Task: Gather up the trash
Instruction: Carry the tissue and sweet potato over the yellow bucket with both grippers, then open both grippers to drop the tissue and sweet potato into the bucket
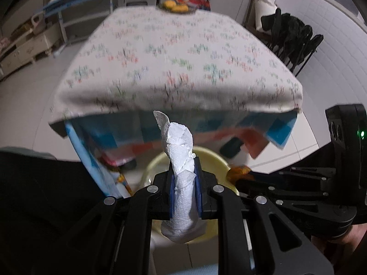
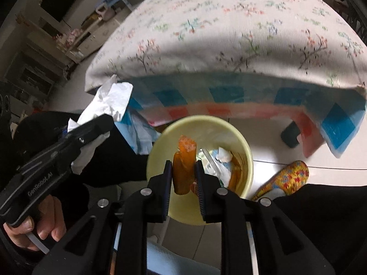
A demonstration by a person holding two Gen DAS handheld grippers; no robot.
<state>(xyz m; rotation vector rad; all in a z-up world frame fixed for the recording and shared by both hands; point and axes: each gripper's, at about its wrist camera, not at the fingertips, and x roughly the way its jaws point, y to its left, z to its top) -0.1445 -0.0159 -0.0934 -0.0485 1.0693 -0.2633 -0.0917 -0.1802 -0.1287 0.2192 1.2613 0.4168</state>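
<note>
Trash is being held in both tongs over the yellow bin (image 2: 248,160), which is standing on the floor just below the bench's (image 2: 229,34) near edge. Left tongs (image 1: 185,188) are pinching a crumpled paper towel (image 1: 181,160) at mid-length; it looks light and soft, compressing under the pads, its long axis running along the fingers, tip pointing toward the bench. Right tongs (image 2: 183,176) are closing narrowly on an orange peel strip (image 2: 183,167), apparently limp and possibly slick, standing roughly upright above the bin's mouth. Bin is already containing wrappers.
</note>
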